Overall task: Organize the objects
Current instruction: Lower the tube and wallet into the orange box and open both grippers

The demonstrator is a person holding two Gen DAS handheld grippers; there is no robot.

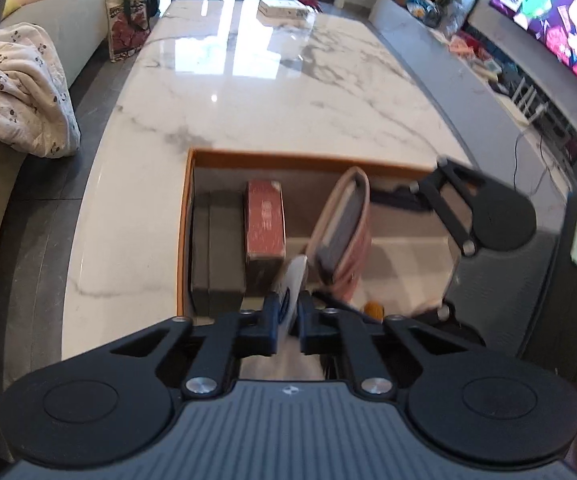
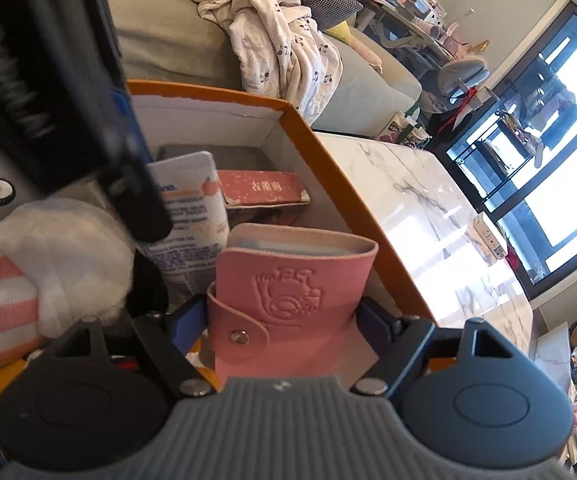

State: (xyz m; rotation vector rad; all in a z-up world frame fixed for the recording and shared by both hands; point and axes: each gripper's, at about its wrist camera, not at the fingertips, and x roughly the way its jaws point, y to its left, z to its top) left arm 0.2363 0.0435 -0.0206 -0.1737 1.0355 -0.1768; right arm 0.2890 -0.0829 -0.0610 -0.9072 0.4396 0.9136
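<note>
An orange-rimmed cardboard box [image 1: 288,157] sits on the marble table. Along its left side lie a black box [image 1: 216,248] and a red box [image 1: 264,220]. My left gripper [image 1: 290,308] is shut on the flat end of a white tube [image 1: 294,276], low over the box's near edge. My right gripper [image 2: 282,320] is shut on an upright pink snap-button card holder [image 2: 288,280], held inside the box [image 2: 328,152] to the right of the tube [image 2: 188,220]. The card holder [image 1: 344,224] stands tilted in the left wrist view. A white-gloved hand [image 2: 68,264] is at the left.
The marble table [image 1: 248,92] stretches away, with a small white box [image 1: 284,10] at its far end. A sofa with a printed blanket [image 1: 16,88] runs along the left, and a bag [image 1: 126,24] stands by it. A lit TV [image 1: 560,12] and a cluttered shelf are on the right.
</note>
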